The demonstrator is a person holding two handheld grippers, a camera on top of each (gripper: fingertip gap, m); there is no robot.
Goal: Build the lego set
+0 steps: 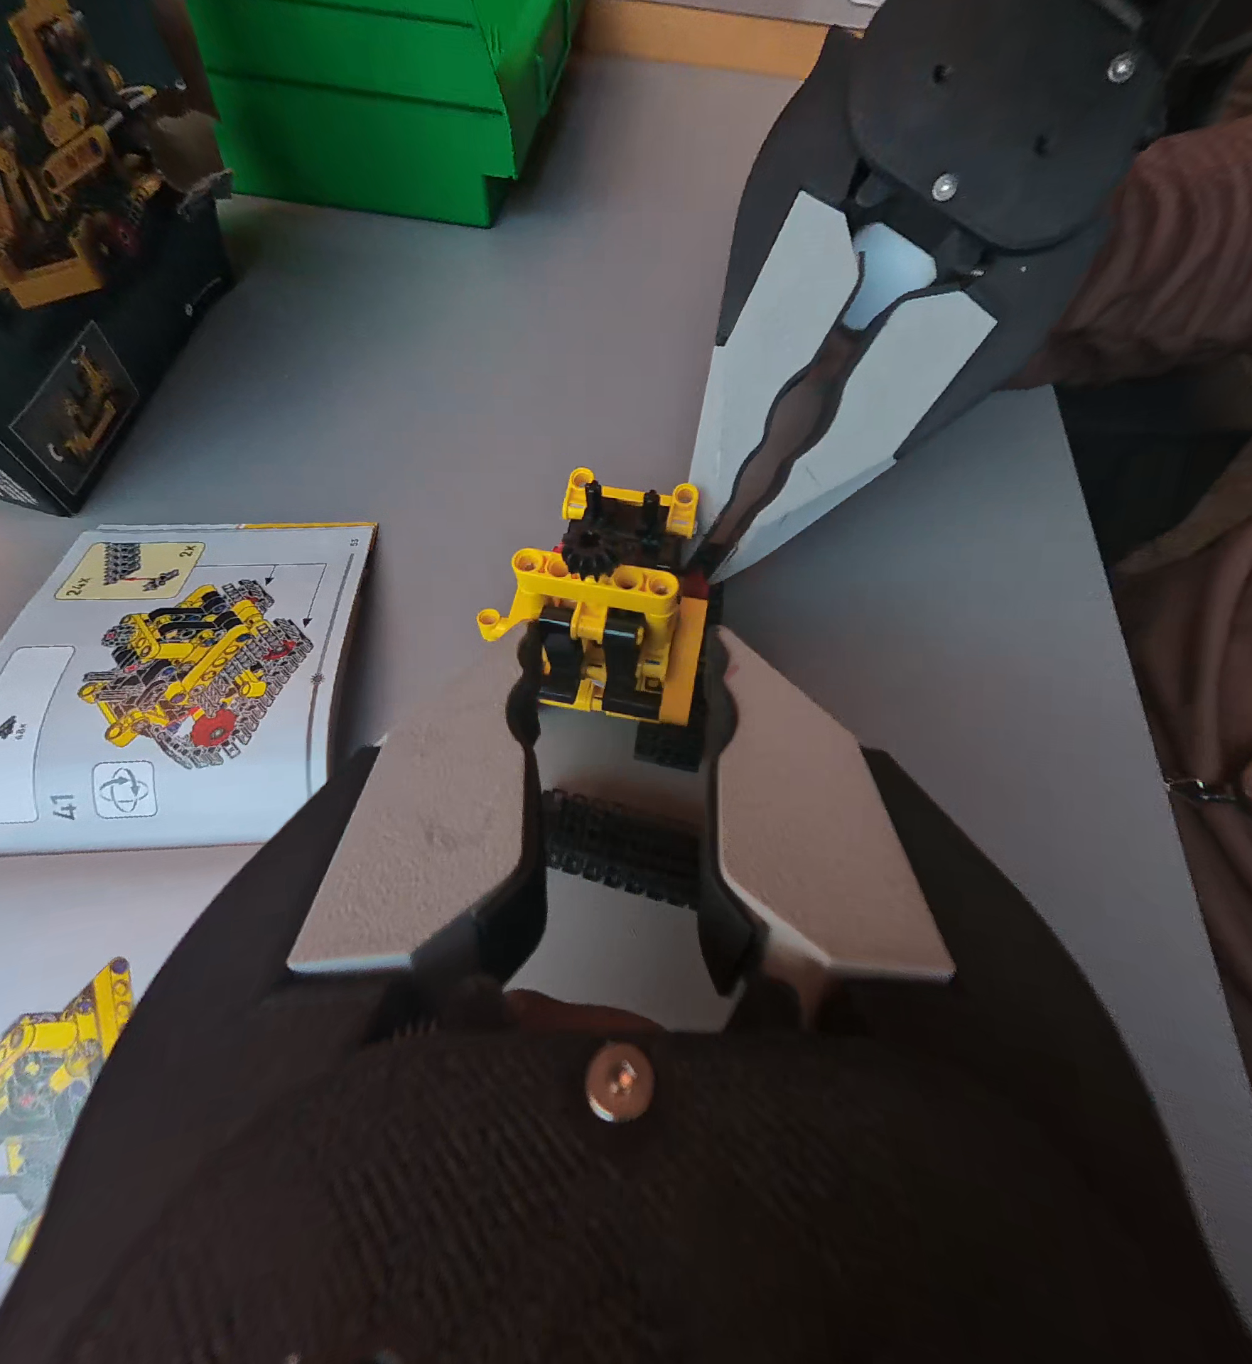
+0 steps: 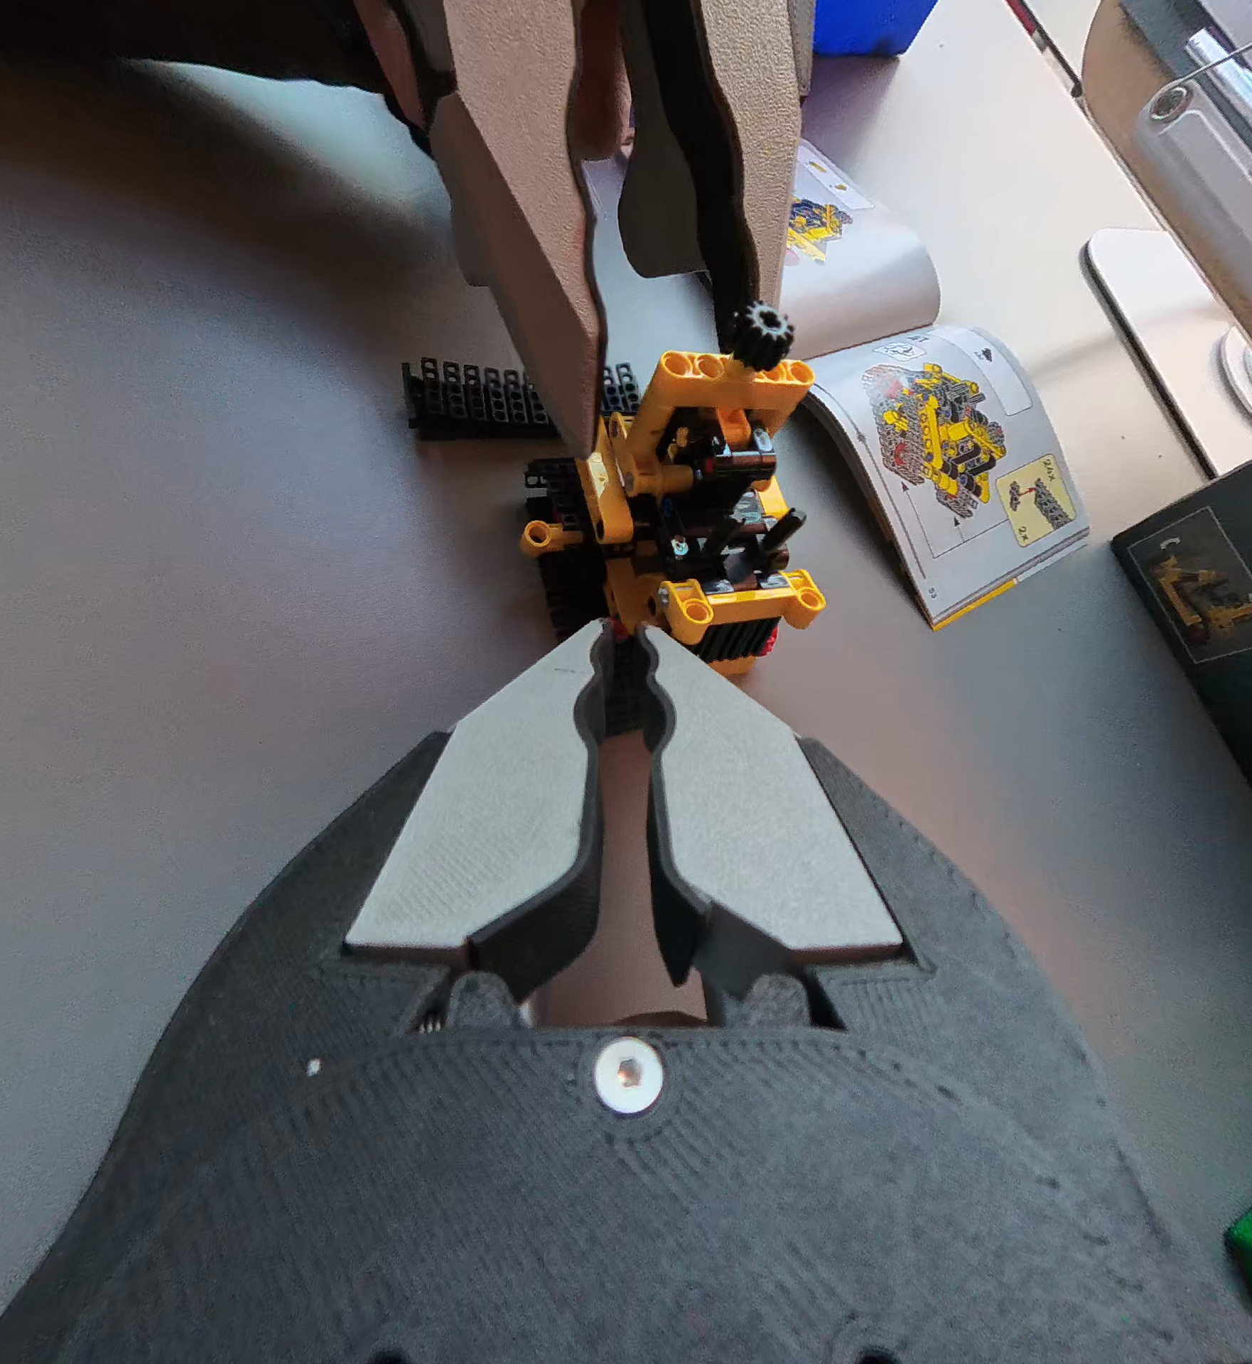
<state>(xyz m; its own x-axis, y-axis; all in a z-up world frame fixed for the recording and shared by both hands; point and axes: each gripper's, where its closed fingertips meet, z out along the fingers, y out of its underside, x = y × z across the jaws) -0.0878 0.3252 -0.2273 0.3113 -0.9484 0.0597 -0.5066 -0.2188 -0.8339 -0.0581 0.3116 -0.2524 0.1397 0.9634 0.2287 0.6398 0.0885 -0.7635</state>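
Yellow beams and black panels made up the half-built lego vehicle (image 1: 608, 627), which stood on the grey desk (image 1: 401, 413) at the centre of the left wrist view. A black gear (image 1: 590, 550) sat on top of its upper yellow beam, two black levers rose behind it, and a red part showed at its right edge. In the right wrist view you could see a black ribbed grille at the model's lower end and a black track section under its left side.

Your left tongs (image 1: 619, 683) straddled the model, one finger against each flank, clenched on it. Your right tongs (image 2: 621, 636) had their tips drawn nearly together on a black and red bit at the model's edge; they looked clenched there, though the part itself was too small to make out.

A loose strip of black track links (image 1: 623, 849) lay on the desk just below the model in the left wrist view, between the left fingers. The open instruction booklet (image 1: 165, 679) lay at mid left, the dark set box (image 1: 54, 295) at upper left, and a green bin (image 1: 387, 103) along the top. A person's brown sleeve (image 1: 1214, 243) filled the upper right.
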